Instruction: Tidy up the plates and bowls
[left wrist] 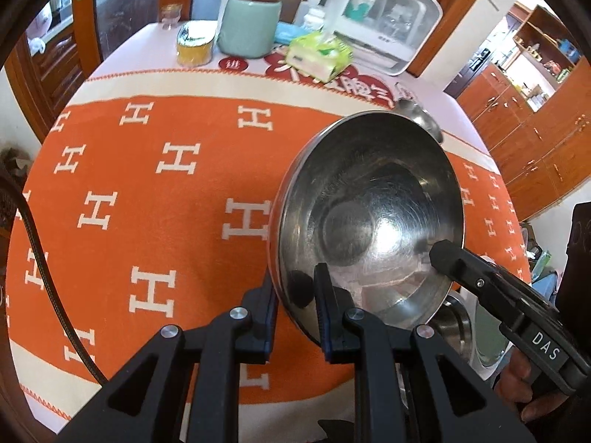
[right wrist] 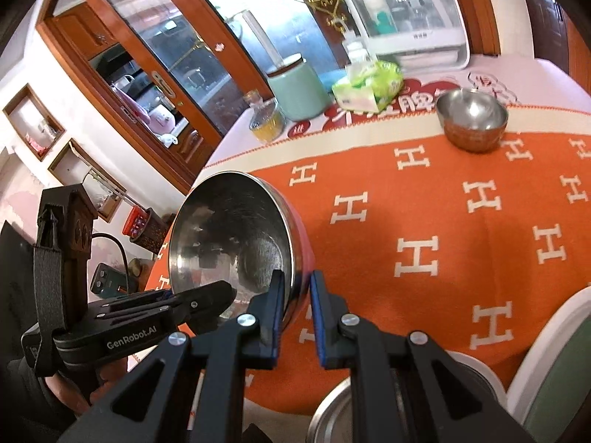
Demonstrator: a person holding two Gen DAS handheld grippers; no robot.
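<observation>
Two claws are clamped on one steel bowl (left wrist: 365, 217), which is held tilted on edge above the orange cloth (left wrist: 147, 192) of the tabletop (left wrist: 147, 44). The left claw (left wrist: 293, 317) is clenched on the bowl's near rim, one finger inside and one outside. The right claw (right wrist: 297, 313) is pinched on the rim likewise, with the wall between its blue pads. Judged: a handover between the two, or a two-point hold so the bowl can be steadied and turned for stacking.

A smaller steel bowl (right wrist: 472, 122) sits upright beyond the held bowl, at the far edge of the cloth. Another steel rim (right wrist: 332, 417) shows below the held bowl, near the tabletop's near edge, beside a white dish (right wrist: 554, 317); likely the stacking spot.

Readable text: "DAS" on the right claw's body in the left view; "GenRobot.AI" on the left claw's body in the right view; a repeated "H" on the cloth. Red Chinese characters beyond the cloth are only partly legible. A tissue pack (left wrist: 319, 57) and a green jar (left wrist: 249, 24) stand beyond the held bowl.
</observation>
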